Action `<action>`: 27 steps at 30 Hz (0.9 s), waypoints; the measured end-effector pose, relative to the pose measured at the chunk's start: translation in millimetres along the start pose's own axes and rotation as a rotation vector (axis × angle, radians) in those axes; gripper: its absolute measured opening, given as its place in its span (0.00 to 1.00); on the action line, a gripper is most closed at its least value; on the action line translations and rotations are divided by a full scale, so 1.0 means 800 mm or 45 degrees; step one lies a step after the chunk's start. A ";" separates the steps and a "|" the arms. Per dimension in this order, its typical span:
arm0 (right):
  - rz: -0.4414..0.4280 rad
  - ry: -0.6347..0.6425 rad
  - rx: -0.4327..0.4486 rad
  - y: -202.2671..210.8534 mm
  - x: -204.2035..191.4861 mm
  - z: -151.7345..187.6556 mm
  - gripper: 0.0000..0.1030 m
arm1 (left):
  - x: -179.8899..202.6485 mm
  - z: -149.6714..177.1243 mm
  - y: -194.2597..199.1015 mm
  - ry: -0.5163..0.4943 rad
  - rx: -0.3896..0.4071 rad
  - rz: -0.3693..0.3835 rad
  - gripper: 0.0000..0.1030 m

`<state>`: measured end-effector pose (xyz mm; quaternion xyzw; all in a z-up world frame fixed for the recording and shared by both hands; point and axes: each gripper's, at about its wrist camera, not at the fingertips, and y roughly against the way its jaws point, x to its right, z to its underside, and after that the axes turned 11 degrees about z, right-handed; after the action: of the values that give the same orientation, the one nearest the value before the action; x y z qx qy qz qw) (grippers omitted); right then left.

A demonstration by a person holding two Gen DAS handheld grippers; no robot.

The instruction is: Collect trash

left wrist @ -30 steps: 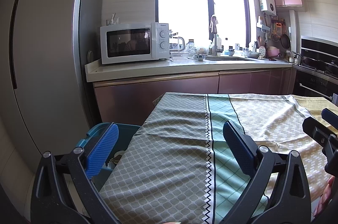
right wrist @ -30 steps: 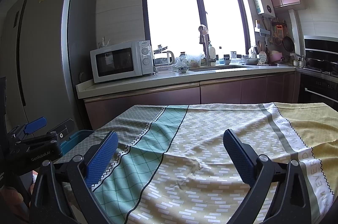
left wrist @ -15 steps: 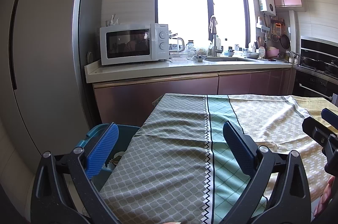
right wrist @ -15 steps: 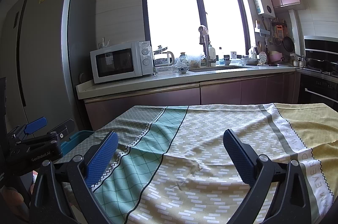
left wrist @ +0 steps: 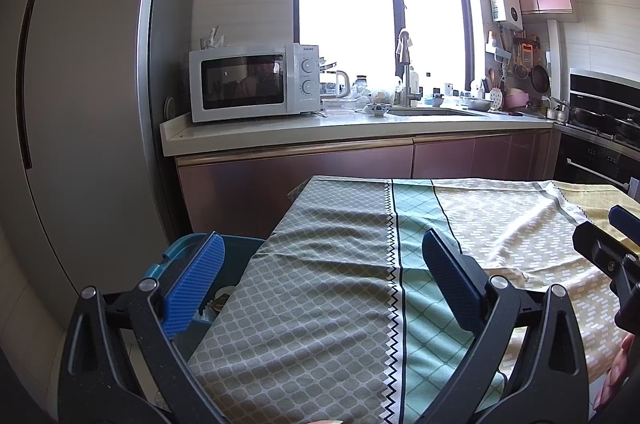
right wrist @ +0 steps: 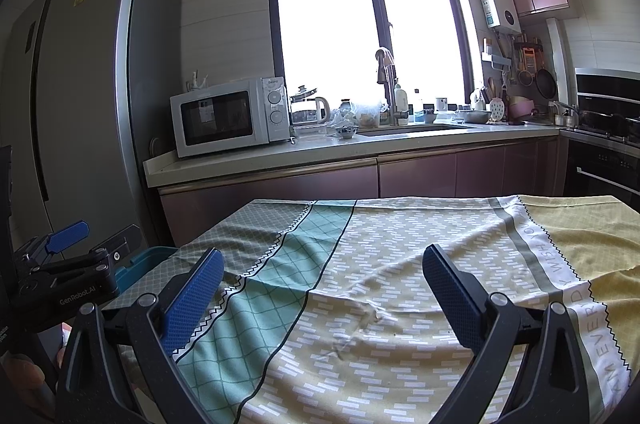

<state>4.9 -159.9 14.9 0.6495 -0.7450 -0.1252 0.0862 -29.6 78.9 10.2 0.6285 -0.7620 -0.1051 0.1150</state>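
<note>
A teal bin stands on the floor at the table's left edge, with a few scraps showing inside it. My left gripper is open above the table's left edge, its left finger over the bin, nothing between its fingers. My right gripper is open over the patterned tablecloth and holds nothing. No trash shows on the cloth. The bin's corner and the left gripper's body appear at the left of the right wrist view.
A grey fridge rises at the left. Beyond the table runs a counter with a microwave, a kettle, bowls and a sink under a bright window. An oven stands at the right. A hand shows at the lower right.
</note>
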 end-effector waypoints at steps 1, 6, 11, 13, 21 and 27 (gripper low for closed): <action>0.000 0.000 0.000 0.000 0.000 0.000 0.93 | -0.001 -0.001 0.000 -0.002 0.000 0.000 0.94; 0.000 0.000 0.003 0.000 0.000 0.000 0.93 | 0.000 0.000 0.000 -0.001 0.001 0.000 0.94; 0.000 0.000 0.002 0.000 0.000 0.000 0.93 | -0.001 -0.001 0.000 0.000 0.000 0.001 0.94; 0.000 0.000 0.003 0.000 0.000 0.000 0.93 | -0.001 -0.001 0.000 0.000 0.000 0.000 0.94; 0.000 0.000 0.001 0.000 0.000 0.000 0.93 | 0.000 0.000 -0.001 0.001 -0.001 0.003 0.94; 0.002 -0.003 0.001 0.002 0.001 0.000 0.93 | 0.001 0.000 -0.001 0.002 -0.002 0.005 0.94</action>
<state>3.0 -160.4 15.7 0.6487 -0.7457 -0.1258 0.0851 -29.4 77.7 9.9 0.6271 -0.7630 -0.1050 0.1161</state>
